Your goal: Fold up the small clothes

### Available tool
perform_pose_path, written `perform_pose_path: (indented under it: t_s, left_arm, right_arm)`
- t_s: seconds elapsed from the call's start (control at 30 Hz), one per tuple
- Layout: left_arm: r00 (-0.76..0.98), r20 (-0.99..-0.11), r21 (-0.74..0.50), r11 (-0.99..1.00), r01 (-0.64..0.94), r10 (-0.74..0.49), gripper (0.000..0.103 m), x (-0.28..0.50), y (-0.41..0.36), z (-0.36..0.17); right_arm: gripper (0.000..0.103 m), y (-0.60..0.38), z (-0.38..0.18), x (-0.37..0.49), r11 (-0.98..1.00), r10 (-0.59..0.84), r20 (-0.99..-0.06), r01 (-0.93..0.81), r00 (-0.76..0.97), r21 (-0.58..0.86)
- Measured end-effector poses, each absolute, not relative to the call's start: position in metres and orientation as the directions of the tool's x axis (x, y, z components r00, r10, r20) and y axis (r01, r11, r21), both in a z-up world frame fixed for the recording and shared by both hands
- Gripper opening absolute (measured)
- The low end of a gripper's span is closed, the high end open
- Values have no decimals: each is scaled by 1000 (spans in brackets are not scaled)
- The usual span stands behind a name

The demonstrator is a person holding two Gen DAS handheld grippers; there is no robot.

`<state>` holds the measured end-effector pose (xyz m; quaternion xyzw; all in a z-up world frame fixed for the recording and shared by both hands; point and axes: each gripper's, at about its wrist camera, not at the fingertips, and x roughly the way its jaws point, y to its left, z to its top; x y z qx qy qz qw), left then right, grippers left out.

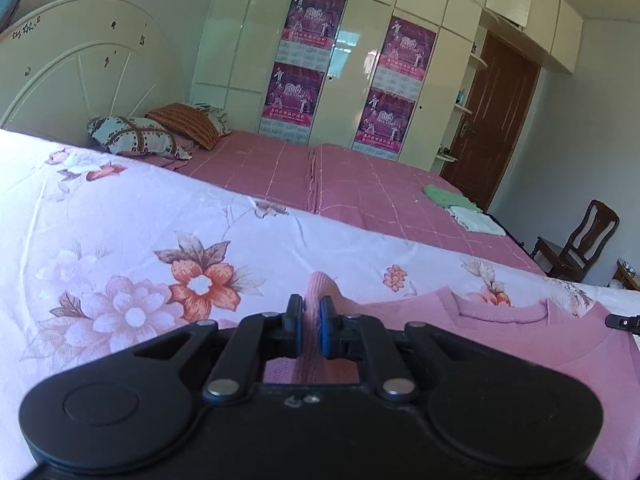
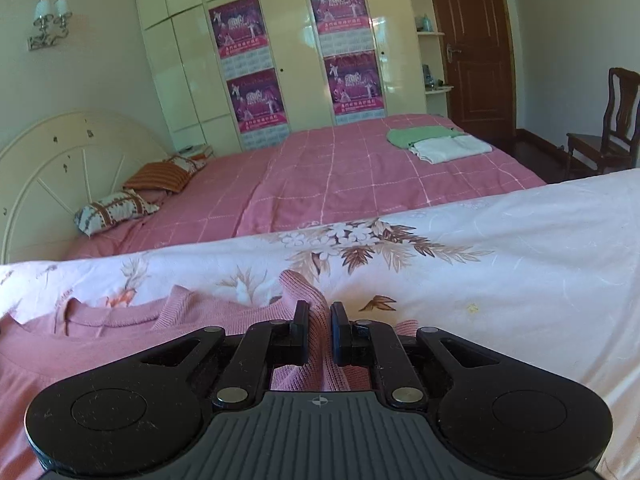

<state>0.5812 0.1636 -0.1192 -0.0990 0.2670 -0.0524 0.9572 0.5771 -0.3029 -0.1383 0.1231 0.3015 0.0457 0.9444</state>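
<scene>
A pink knit sweater lies flat on a white floral sheet, neckline toward the far side. My left gripper is shut on a raised fold of the sweater at its left shoulder. The sweater also shows in the right wrist view. My right gripper is shut on a raised fold of pink knit at the sweater's right shoulder. A tip of the right gripper shows at the right edge of the left wrist view.
Beyond the floral sheet lies a pink checked bed with pillows at the headboard and folded green and white clothes at its far corner. A wardrobe, a brown door and a wooden chair stand behind.
</scene>
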Motion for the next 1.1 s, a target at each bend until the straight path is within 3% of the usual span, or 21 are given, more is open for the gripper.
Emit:
perform_pose_path:
  t_s: [0.07, 0.13, 0.3, 0.37, 0.4, 0.43, 0.47, 0.5, 0.53, 0.57, 0.63, 0.7, 0.87, 0.97, 1.03, 1.1]
  left_arm:
    - [861, -487, -184, 981, 62, -146, 8, 583, 160, -117]
    - [838, -529, -166, 985, 50, -132, 8, 591, 157, -123]
    - [791, -608, -65, 997, 38, -70, 10, 604, 141, -142]
    - [794, -607, -42, 999, 23, -44, 27, 603, 139, -140]
    - [799, -600, -42, 999, -2, -24, 36, 600, 142, -138]
    - [810, -587, -42, 999, -31, 0, 52, 595, 145, -133]
    - [831, -557, -44, 998, -49, 16, 54, 584, 147, -124]
    - [857, -515, -60, 998, -27, -8, 54, 570, 146, -113]
    - [870, -491, -83, 997, 7, -47, 54, 559, 142, -104]
    - [868, -489, -104, 994, 39, -86, 55, 552, 134, -99]
    - [836, -514, -96, 981, 166, -192, 56, 549, 95, -100]
    - [802, -544, -49, 964, 262, -246, 58, 555, 53, -110]
    - [741, -618, -6, 944, 329, -262, 62, 567, 20, -138]
    - [773, -598, -11, 966, 257, -212, 76, 563, 63, -141]
    - [787, -613, 70, 987, 145, -72, 73, 563, 90, -146]
    - [782, -611, -10, 989, 147, -122, 74, 562, 117, -152]
  right_arm:
    - [9, -307, -132, 572, 960, 174, -530, -23, 830, 280]
    - [9, -308, -127, 572, 962, 172, -509, -32, 844, 272]
    - [10, -304, -153, 589, 976, 122, -624, 20, 772, 217]
    - [11, -305, -155, 587, 977, 115, -617, 25, 778, 213]
    - [14, -305, -155, 588, 975, 122, -617, 23, 777, 221]
    - [30, -308, -155, 587, 972, 129, -617, 24, 776, 233]
    - [44, -311, -152, 586, 968, 135, -616, 30, 776, 250]
    - [48, -311, -145, 581, 968, 127, -603, 36, 788, 250]
    - [62, -309, -134, 572, 974, 88, -576, 51, 813, 221]
    - [68, -304, -123, 560, 979, 90, -535, 24, 840, 203]
    - [68, -287, -110, 547, 962, 233, -504, -119, 832, 248]
    - [68, -248, -110, 545, 940, 339, -530, -259, 777, 222]
    - [68, -166, -133, 549, 894, 413, -592, -431, 692, 120]
    - [68, -178, -143, 553, 924, 328, -613, -378, 718, 51]
    - [68, -217, -147, 558, 968, 227, -619, -244, 752, 59]
    - [68, -259, -153, 562, 989, 148, -640, -123, 754, 84]
